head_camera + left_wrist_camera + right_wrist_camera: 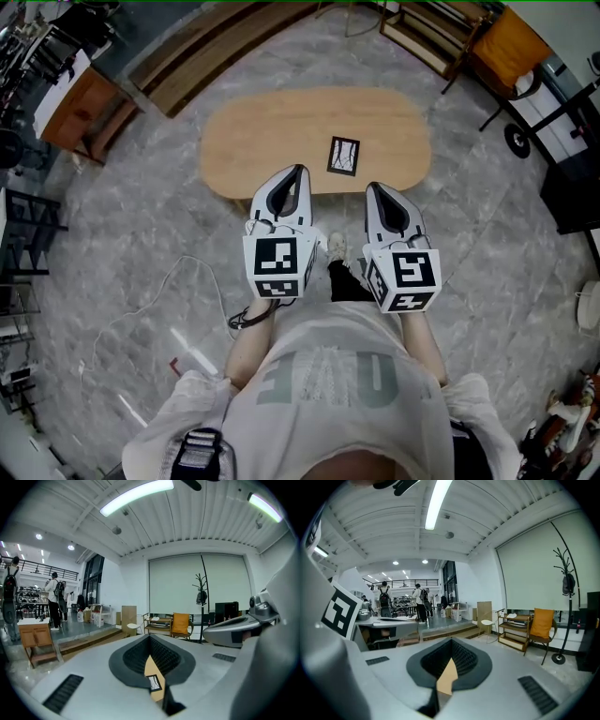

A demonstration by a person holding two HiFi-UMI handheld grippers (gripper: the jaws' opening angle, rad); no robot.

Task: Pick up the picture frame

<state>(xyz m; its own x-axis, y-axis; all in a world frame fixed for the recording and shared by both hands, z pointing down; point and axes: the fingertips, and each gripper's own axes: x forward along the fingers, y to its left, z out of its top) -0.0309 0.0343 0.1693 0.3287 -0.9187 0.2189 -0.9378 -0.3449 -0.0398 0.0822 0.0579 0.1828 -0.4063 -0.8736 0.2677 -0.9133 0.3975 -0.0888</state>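
Observation:
A small black-edged picture frame (343,156) lies flat on the oval wooden table (272,136), right of its middle. Both grippers are held side by side short of the table's near edge, pointing at it. My left gripper (298,172) has its jaws together with nothing in them, its tips over the table's near edge and left of the frame. My right gripper (374,189) is shut and empty, just short of the edge and right of the frame. In the left gripper view a slit between the jaws (150,639) shows the frame (154,682). The right gripper view (451,642) shows only a sliver of table (448,678).
An orange chair (509,45) and low wooden shelves (427,33) stand beyond the table at the right. Wooden steps (211,52) lie at the far left, with a wooden cabinet (82,108) beside them. A thin cable (155,295) trails over the marble floor. People stand far off (417,603).

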